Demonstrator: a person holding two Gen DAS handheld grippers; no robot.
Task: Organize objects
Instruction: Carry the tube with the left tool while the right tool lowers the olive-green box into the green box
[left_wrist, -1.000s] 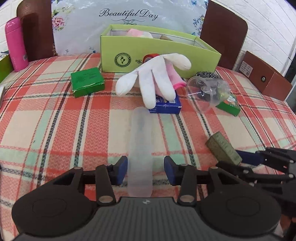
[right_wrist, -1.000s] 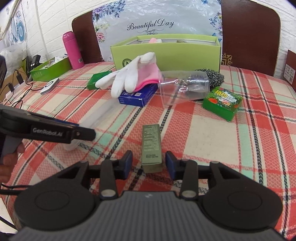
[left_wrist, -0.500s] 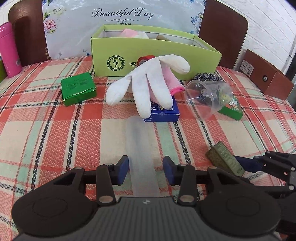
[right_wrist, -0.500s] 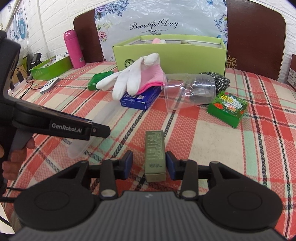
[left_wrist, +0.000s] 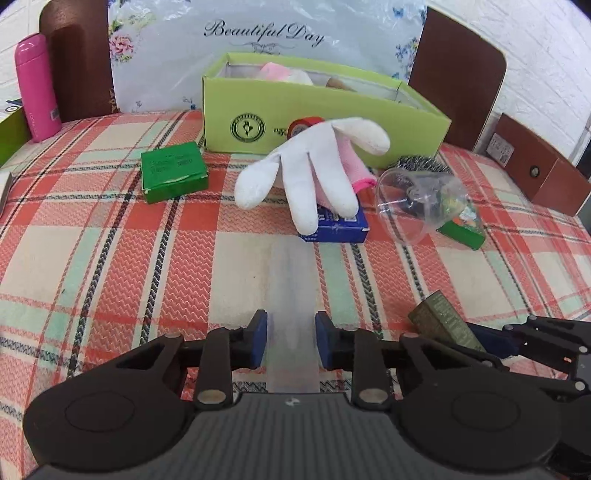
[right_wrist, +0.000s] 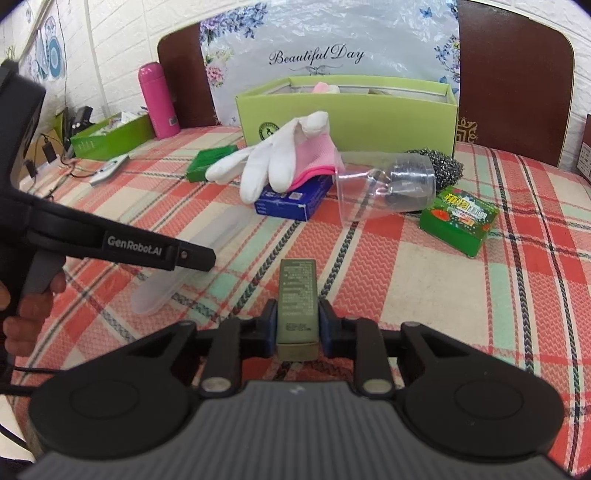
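Observation:
A long translucent plastic case lies on the checked tablecloth, its near end between the blue pads of my left gripper. The jaws are closing and the pads sit against its two sides. My right gripper is shut on the near end of a small olive-green box, which rests on the cloth. In the left wrist view that olive box shows at the lower right. The open light-green box stands at the back of the table with soft items inside.
A white glove lies over a pink cloth and a blue box. A clear cup lies on its side beside a steel scourer and a green packet. A green box and a pink bottle are left.
Both grippers' jaws have narrowed: the left onto the translucent case, the right onto the olive box. Both hands have hardly moved.

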